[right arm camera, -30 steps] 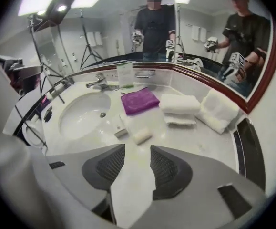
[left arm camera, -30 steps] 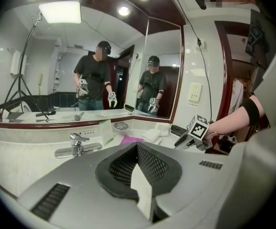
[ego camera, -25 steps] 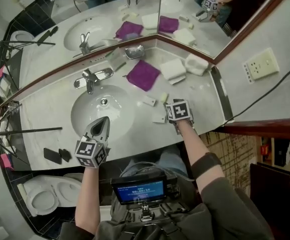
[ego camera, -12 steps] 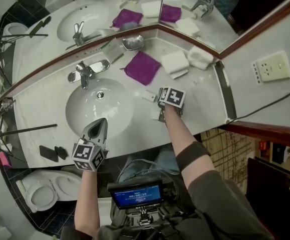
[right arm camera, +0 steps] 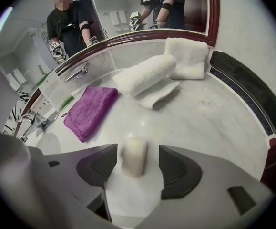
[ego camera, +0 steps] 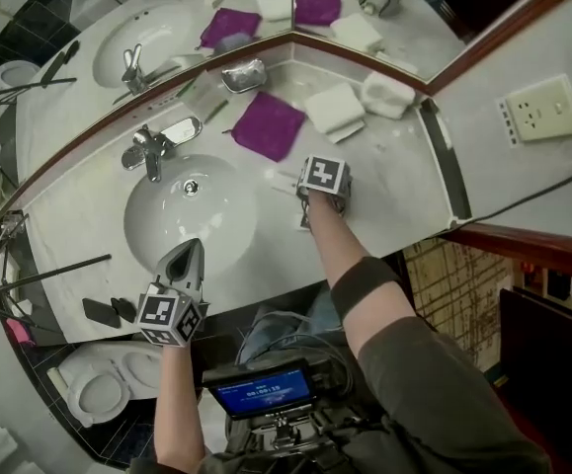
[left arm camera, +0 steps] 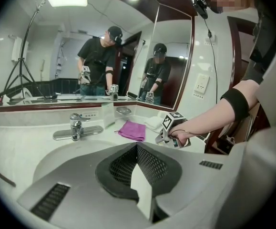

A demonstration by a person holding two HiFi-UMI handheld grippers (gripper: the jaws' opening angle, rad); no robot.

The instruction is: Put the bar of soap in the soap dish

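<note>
Honestly, no writing I could read: just square black-and-white markers on the gripper cubes and a card (right arm camera: 56, 88) with print too small to make out.

It was a bathroom with a pale marble-look counter (ego camera: 394, 191), a round white basin (ego camera: 189, 217), a chrome faucet (ego camera: 147, 148) and mirrors (ego camera: 167, 13) meeting in a corner. The shiny metal soap dish (ego camera: 243, 75) sat at the mirror's foot, at 1 o'clock from the basin.

The bar of soap (right arm camera: 134, 159), cream and rounded, lay on the counter between the right gripper's (right arm camera: 138, 149) jaws. They'd just been closing but stood wide, pads off it. A fuzzy purple cloth (right arm camera: 89, 109) lay at 10 o'clock from it, with fluffy white towels (right arm camera: 145, 78) at 12. The left gripper (left arm camera: 138, 149) was closed up with nothing in it, over the basin's front edge.
</note>
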